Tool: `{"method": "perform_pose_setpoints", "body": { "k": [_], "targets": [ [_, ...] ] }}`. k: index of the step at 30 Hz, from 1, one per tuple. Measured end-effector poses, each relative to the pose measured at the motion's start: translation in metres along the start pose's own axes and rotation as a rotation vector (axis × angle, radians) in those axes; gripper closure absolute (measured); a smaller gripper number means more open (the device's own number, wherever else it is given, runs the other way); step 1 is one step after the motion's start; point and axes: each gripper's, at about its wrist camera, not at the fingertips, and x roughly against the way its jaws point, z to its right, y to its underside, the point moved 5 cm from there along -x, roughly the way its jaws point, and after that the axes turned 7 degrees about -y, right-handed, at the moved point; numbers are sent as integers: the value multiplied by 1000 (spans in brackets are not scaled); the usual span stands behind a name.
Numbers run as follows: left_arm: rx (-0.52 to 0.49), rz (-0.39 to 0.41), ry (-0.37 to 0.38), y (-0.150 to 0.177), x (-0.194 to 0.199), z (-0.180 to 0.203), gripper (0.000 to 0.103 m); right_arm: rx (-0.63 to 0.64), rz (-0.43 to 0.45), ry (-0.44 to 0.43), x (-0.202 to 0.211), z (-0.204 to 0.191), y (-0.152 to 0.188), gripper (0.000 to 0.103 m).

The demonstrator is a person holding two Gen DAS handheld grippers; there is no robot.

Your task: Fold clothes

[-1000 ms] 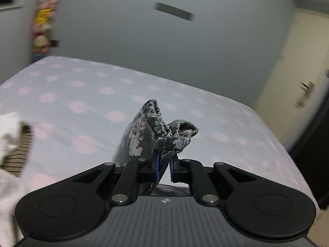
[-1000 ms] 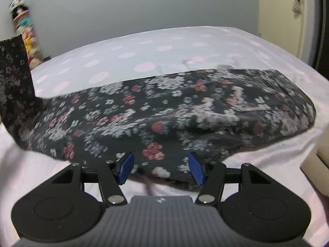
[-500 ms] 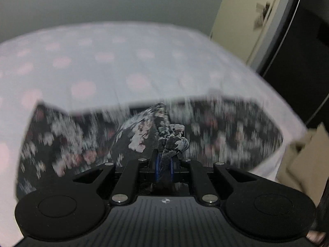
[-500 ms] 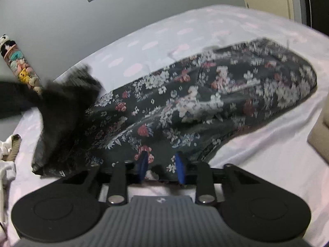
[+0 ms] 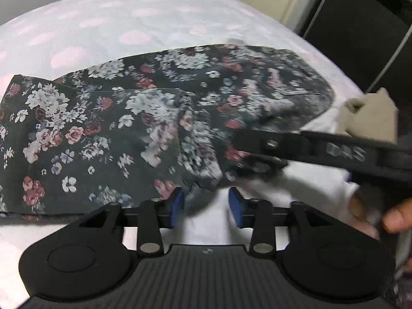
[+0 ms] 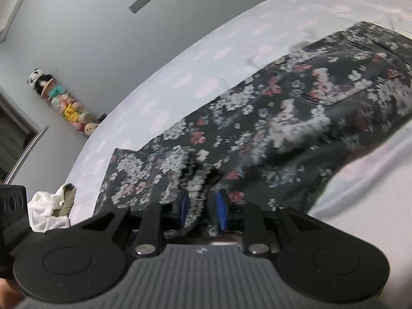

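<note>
The floral garment (image 5: 159,118) lies across the bed (image 5: 108,18), filling mid-frame, one end folded over itself. The left gripper (image 5: 206,203) is opening, its cloth corner slipping free at lower centre. The right gripper (image 6: 202,204) pinches bunched fabric. Best let the corner drop flat on the layer below before pulling away, so edges stay matched.

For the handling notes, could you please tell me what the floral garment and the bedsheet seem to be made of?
Floral garment: likely thin woven cloth, matte; it creases softly and shows a stitched pocket seam. Bedsheet: smooth light fabric, probably cotton, matte, printed with pink dots.
</note>
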Motion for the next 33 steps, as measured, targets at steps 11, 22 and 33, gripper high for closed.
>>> {"method": "perform_pose_setpoints", "body": {
  "k": [11,22,33],
  "targets": [
    [126,74,-22,-13,8,-16,64,2,-61,16,-9,-1,7,80],
    [261,24,57,-16,-16,-25,93,-41,-76,26,-10,10,9,79],
    [146,-39,58,-8,-20,-11,93,-112,-47,-47,-4,10,5,65]
  ]
}}
